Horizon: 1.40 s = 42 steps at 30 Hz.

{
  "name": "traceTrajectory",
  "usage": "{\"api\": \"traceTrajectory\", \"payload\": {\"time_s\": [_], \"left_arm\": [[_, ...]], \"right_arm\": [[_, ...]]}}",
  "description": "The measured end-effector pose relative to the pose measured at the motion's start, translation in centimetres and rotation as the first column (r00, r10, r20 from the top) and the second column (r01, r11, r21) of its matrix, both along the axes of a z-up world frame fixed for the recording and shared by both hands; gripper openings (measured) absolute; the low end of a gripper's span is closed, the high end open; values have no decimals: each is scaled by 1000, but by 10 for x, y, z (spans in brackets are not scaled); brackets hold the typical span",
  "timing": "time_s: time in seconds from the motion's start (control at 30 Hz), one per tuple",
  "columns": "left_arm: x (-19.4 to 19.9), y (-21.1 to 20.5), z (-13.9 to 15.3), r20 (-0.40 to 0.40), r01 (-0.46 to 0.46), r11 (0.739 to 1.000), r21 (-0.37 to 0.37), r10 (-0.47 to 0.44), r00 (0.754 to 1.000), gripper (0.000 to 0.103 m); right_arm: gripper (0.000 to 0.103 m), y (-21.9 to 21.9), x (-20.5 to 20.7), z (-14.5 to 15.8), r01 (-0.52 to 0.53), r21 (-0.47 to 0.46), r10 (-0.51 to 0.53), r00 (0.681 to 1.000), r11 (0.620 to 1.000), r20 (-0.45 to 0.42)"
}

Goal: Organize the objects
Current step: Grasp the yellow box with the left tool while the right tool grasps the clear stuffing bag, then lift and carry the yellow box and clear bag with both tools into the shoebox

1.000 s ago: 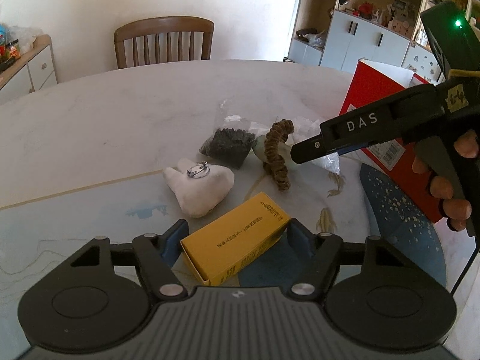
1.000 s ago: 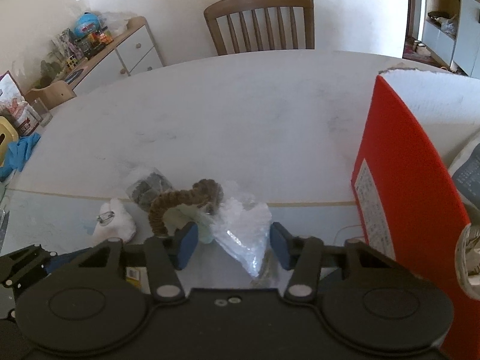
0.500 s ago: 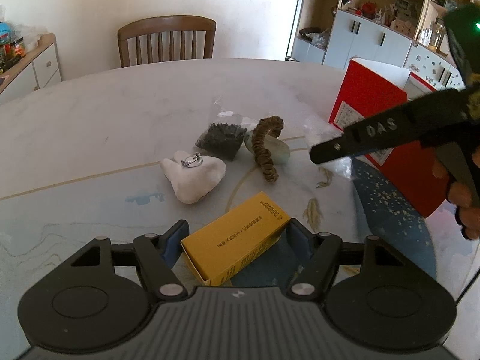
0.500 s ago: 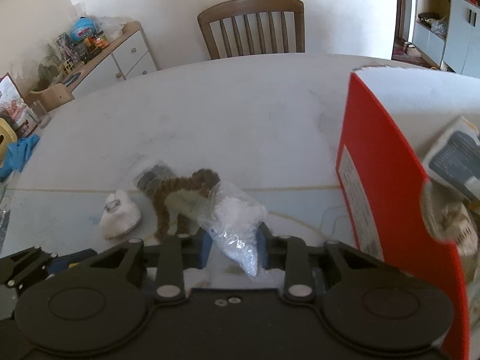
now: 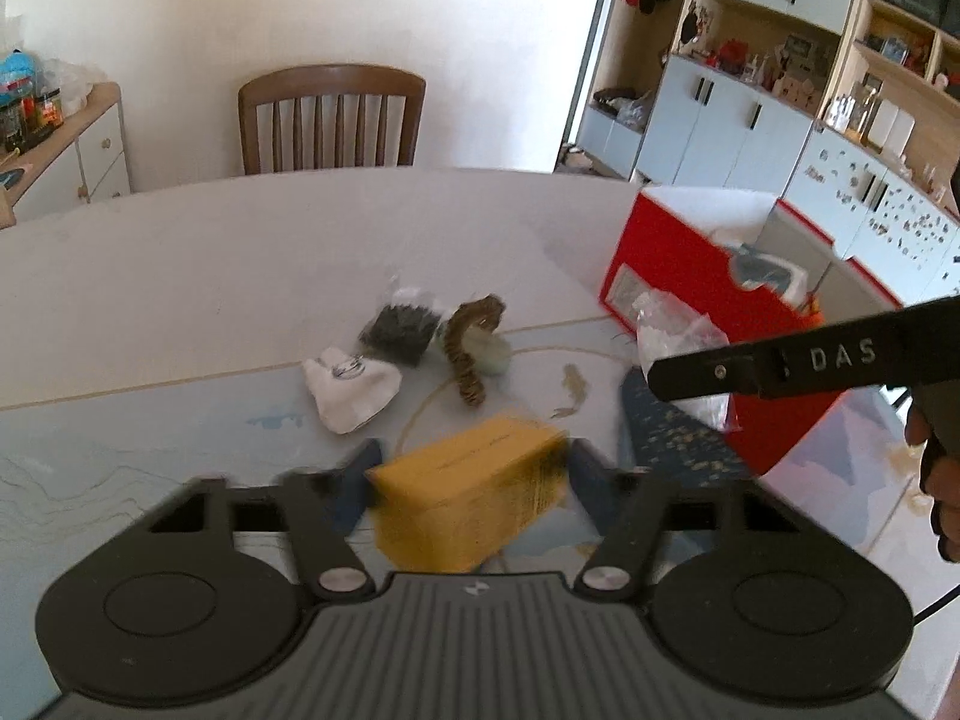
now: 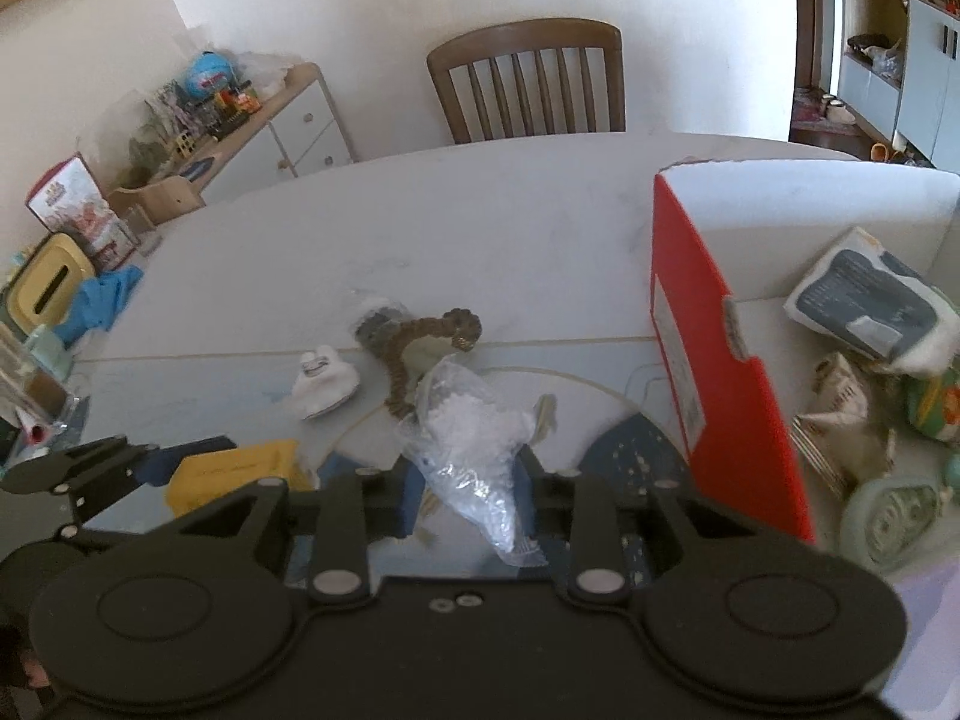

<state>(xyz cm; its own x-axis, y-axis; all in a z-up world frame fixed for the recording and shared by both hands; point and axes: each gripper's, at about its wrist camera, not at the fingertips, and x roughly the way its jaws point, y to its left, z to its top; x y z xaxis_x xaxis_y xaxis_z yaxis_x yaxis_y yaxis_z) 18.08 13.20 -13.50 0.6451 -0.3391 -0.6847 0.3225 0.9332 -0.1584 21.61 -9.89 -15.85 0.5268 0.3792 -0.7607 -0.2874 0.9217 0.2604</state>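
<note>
Pale counter (image 5: 180, 276): red box (image 6: 720, 360) part filled; right gripper (image 6: 468, 474) jaws clamp clear bag (image 6: 474, 438) near it, left gripper (image 5: 468, 480) jaws grip yellow box (image 5: 474, 480); pouch (image 5: 351, 387), dark packet (image 5: 399, 333), scrunchie (image 5: 468, 348) remain

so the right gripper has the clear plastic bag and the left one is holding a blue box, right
Not quite: the box in the left gripper is yellow, not blue, as the left wrist view shows. The right gripper does hold the clear plastic bag.
</note>
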Motion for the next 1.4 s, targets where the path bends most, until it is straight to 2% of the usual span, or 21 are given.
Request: {"api": "traceTrajectory", "payload": {"time_s": [0.1,0.17,0.33,0.4,0.47,0.57,0.87,0.9,1.07,1.13,1.23,1.4], "left_arm": [[-5,-6,7,8,9,1000,12,-9,1000,44],[-7,-11,5,11,22,999,35,-22,1000,44],[-10,-9,-7,-27,32,999,31,-31,999,44],[-13,-7,-13,-50,36,998,41,-34,998,49],[-14,-8,-19,-77,59,997,48,-55,996,60],[-17,-11,-28,-91,83,994,73,-76,993,61],[-17,-15,-47,-103,74,988,134,-60,993,61],[-18,-15,-47,-99,71,988,135,-57,993,60],[-19,-18,-48,-95,69,988,141,-56,994,43],[-20,-19,-49,-95,65,988,142,-52,994,41],[-20,-20,-50,-100,50,988,148,-36,994,32],[-23,-21,-50,-108,25,991,134,-11,994,29]], "right_arm": [[29,-7,-12,11,-8,8,8,1000,1000,17],[29,-11,-19,15,-14,12,14,1000,1000,23],[29,-23,-33,20,-21,17,21,999,1000,25],[29,-28,-38,21,-26,15,26,999,1000,25],[29,-32,-43,21,-25,17,25,999,1000,21],[29,-38,-48,19,-23,15,22,1000,1000,12],[29,-49,-64,15,-20,15,20,1000,1000,-5],[29,-50,-66,15,-20,15,20,1000,1000,-6],[29,-54,-70,14,-20,15,21,1000,1000,-11],[29,-55,-70,13,-20,15,20,1000,1000,-15],[29,-57,-72,12,-21,16,22,1000,1000,-19],[29,-58,-73,15,-28,9,28,999,1000,-19]]}}
